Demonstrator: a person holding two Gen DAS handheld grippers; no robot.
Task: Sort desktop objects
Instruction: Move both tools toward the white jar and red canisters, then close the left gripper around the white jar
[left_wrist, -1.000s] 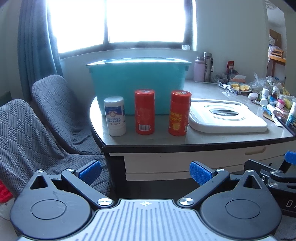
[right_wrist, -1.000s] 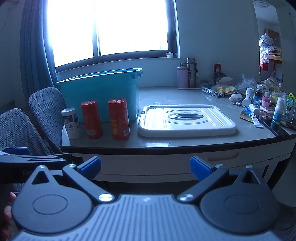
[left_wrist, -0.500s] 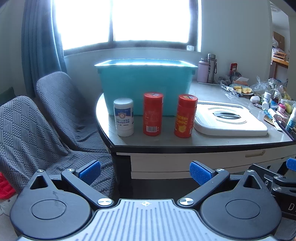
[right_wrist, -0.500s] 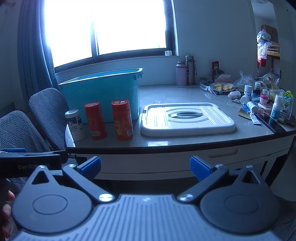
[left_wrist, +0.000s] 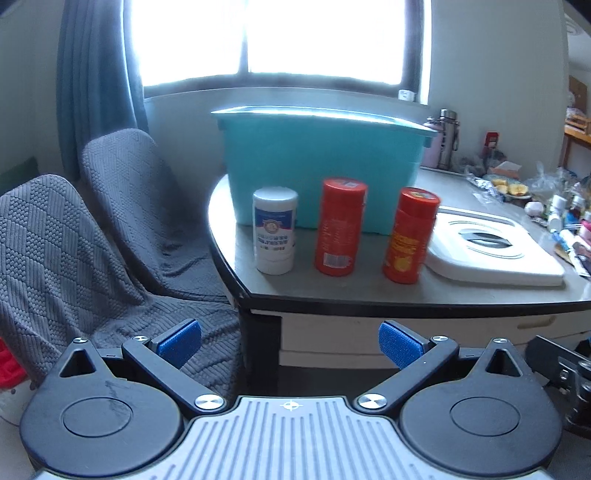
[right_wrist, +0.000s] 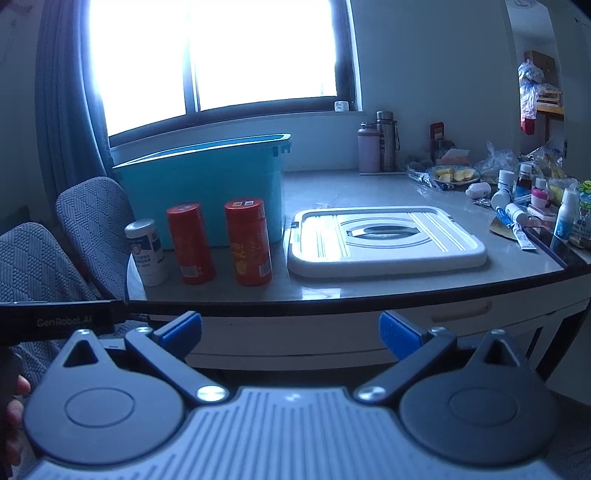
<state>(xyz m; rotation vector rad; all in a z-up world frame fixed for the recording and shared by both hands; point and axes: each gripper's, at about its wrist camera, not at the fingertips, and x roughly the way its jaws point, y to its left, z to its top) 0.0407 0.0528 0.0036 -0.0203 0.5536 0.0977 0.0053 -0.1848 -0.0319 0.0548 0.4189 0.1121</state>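
Note:
A white bottle (left_wrist: 274, 230), a red canister (left_wrist: 340, 226) and an orange-red canister (left_wrist: 410, 235) stand in a row near the desk's front left edge, in front of a teal bin (left_wrist: 321, 166). They also show in the right wrist view: the white bottle (right_wrist: 146, 252), the red canister (right_wrist: 190, 243), the orange-red canister (right_wrist: 248, 246) and the teal bin (right_wrist: 207, 195). A white bin lid (right_wrist: 384, 240) lies flat to their right. My left gripper (left_wrist: 290, 344) is open and empty, below and in front of the desk edge. My right gripper (right_wrist: 290, 333) is open and empty, also short of the desk.
Two grey covered chairs (left_wrist: 92, 229) stand left of the desk. Flasks (right_wrist: 380, 147), a fruit plate (right_wrist: 453, 174) and several small bottles (right_wrist: 517, 199) crowd the desk's back right. The left gripper's body (right_wrist: 59, 320) sits at the right view's left edge.
Both grippers have drifted: the left view has shifted so the bottles sit further right and higher, and the right view has moved slightly closer. Jaws stay open.

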